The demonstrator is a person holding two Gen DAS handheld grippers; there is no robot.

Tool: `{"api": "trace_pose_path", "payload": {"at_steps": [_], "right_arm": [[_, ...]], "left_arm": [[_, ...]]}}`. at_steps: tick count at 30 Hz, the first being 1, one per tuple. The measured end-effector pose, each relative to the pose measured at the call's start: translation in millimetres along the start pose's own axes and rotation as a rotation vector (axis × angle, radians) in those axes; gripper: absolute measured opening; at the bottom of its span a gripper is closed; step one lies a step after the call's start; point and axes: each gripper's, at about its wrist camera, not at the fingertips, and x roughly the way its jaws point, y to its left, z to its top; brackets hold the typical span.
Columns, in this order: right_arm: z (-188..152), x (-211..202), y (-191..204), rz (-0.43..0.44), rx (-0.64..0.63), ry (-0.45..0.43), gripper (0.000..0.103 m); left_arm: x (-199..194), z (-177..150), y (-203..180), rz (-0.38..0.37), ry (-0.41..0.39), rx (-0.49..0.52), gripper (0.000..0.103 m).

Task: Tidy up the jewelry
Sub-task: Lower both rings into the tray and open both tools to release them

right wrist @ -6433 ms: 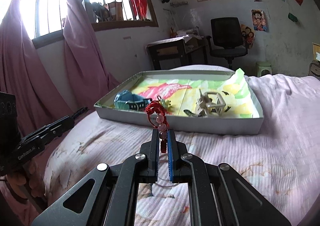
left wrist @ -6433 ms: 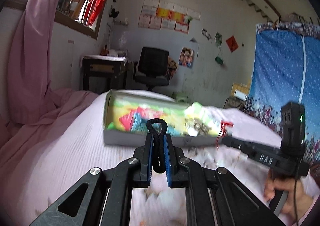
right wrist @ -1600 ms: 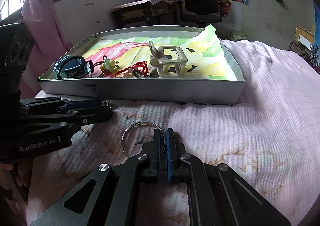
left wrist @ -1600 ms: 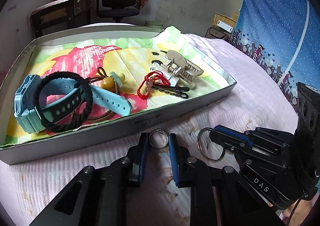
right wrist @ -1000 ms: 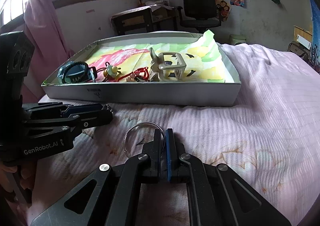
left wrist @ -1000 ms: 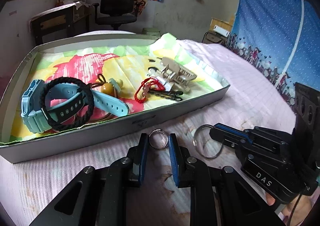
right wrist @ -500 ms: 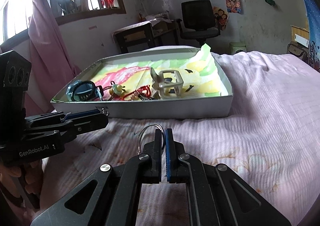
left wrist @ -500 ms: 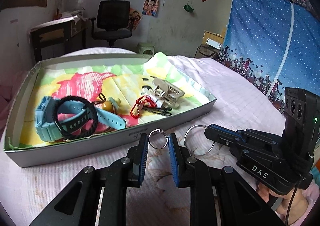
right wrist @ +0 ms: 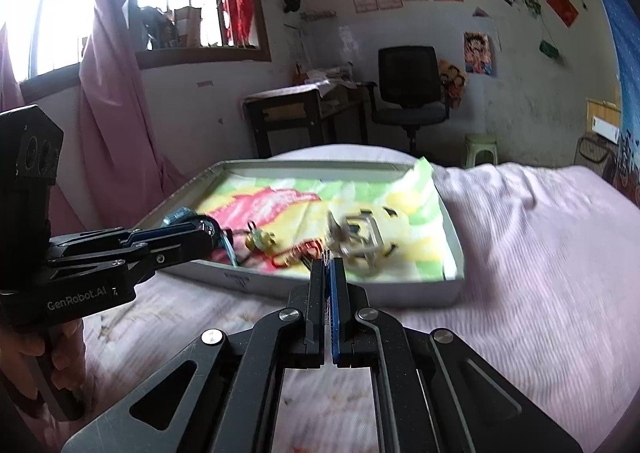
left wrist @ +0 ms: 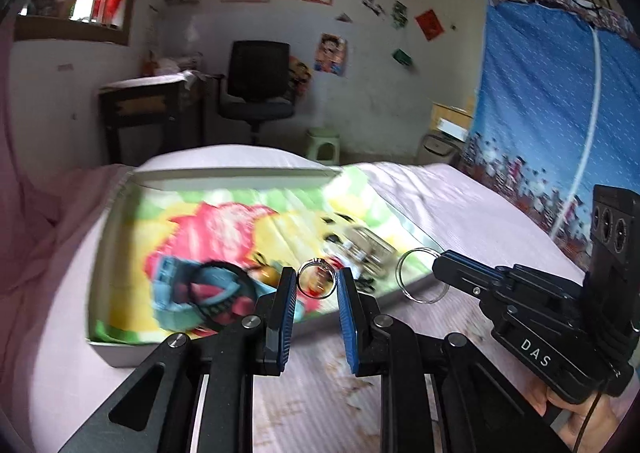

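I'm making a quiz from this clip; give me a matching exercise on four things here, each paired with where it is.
Things:
1. small ring
2. large ring
3. blue watch
4. office chair

Places:
A. lying in the tray
B. pinched at the right claw tip
C. by the far wall
D. between the left claw fingers

Pairs: 1-D, 2-B, 3-A, 4-C

Tray [left wrist: 120, 349] contents blurred, perhaps jewelry.
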Motion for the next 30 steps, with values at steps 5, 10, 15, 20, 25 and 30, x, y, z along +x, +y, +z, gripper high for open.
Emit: {"api": "trace_pose_path", "payload": {"at_steps": [5,10,15,20,25,30], "right_arm": [[19,8,17,0.024,-0.033,-0.033,0.003],[29,22,31,0.047,-0.057,-0.038,0.003],[26,36,31,0.058,-0.042,-0.009,0.003],[19,44,19,0.07,0.011,0.013,0.003],[13,54,16,0.072,0.026,0.042,0.003],[10,57,17,0.067,0.022,0.056,0.003]], "left_arm": [[-4,8,20,0.047,-0.036,-0.063,0.02],[4,9,41,0.082,-0.026,-0.128,0.02],[15,4,49,0.087,0.001,-0.155,0.02],[25,0,48,0.103,0.029,-0.152,0.02],[30,-3,50,0.109,0.055,-0.16,0.02],[33,-5,50,0.109,0.068,-0.159,0.02]]}}
